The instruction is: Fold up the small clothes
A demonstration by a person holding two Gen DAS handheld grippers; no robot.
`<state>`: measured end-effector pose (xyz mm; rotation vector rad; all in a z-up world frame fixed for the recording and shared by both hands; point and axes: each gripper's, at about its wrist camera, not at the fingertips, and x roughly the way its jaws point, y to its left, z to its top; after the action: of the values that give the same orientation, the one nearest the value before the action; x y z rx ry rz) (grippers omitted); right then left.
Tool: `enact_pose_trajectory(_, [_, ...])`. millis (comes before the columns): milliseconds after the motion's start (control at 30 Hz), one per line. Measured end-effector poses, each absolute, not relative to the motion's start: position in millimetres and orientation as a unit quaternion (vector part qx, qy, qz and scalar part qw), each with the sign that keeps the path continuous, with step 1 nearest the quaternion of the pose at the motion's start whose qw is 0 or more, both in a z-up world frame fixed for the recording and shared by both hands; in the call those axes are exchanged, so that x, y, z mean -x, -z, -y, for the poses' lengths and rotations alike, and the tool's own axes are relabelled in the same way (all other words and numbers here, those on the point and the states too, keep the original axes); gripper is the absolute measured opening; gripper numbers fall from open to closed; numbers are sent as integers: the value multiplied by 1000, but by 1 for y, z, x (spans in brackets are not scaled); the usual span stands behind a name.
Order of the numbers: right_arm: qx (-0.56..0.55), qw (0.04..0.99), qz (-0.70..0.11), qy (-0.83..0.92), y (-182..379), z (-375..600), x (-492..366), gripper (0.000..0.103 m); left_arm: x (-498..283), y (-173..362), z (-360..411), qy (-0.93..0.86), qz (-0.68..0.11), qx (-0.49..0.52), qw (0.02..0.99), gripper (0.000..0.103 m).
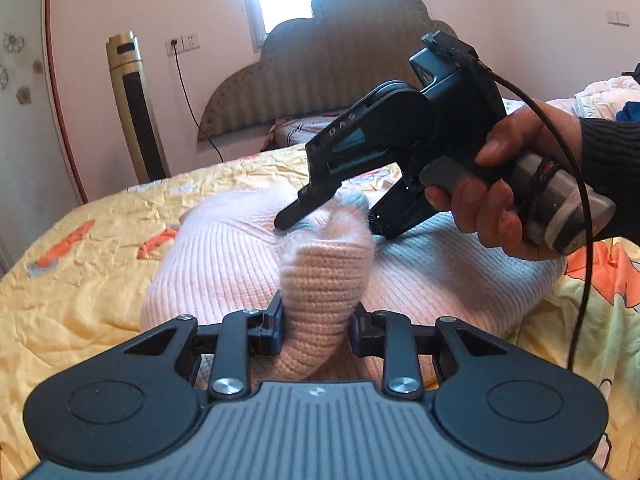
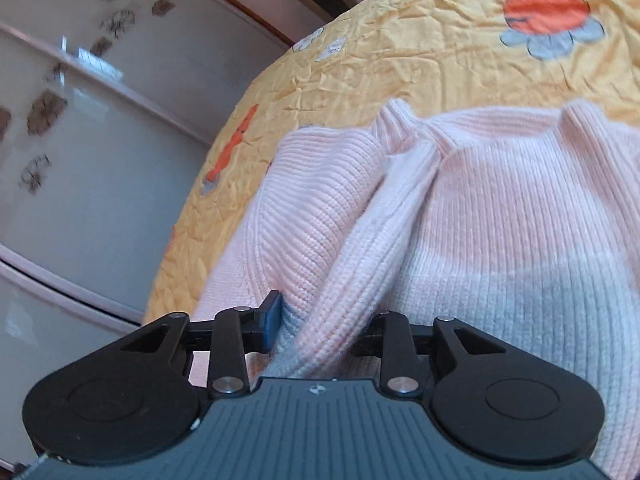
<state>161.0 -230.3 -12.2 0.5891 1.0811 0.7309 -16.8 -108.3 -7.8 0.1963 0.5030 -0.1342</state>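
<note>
A small pink and pale-blue knit sweater lies on the yellow bed cover. My left gripper is shut on a bunched pink sleeve of it, lifted above the body. My right gripper, held in a hand, shows in the left wrist view pinching the far end of the same sleeve. In the right wrist view the right gripper is shut on a fold of the sleeve, with the sweater body spread beyond it.
The yellow cartoon-print bed cover also shows in the right wrist view. A grey padded headboard and a tower fan stand behind. A wardrobe is beside the bed. A cable hangs from the right gripper.
</note>
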Motion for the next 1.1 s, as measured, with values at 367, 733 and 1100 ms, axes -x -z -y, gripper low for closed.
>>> enact_pose_trajectory(367, [-334,737,-494,-319,9,219,-221,82,12,6,126,74,-217,-174,958,37])
enact_pose_trajectory(733, [-175,798,-464,-343,-3,184,-215,24,9,-2,134,100,-207,-186,955,34])
enact_pose_trajectory(1100, [-175,828,-415,-334,-40,305,-197,24,5,9,219,227,-213,-219,925,33])
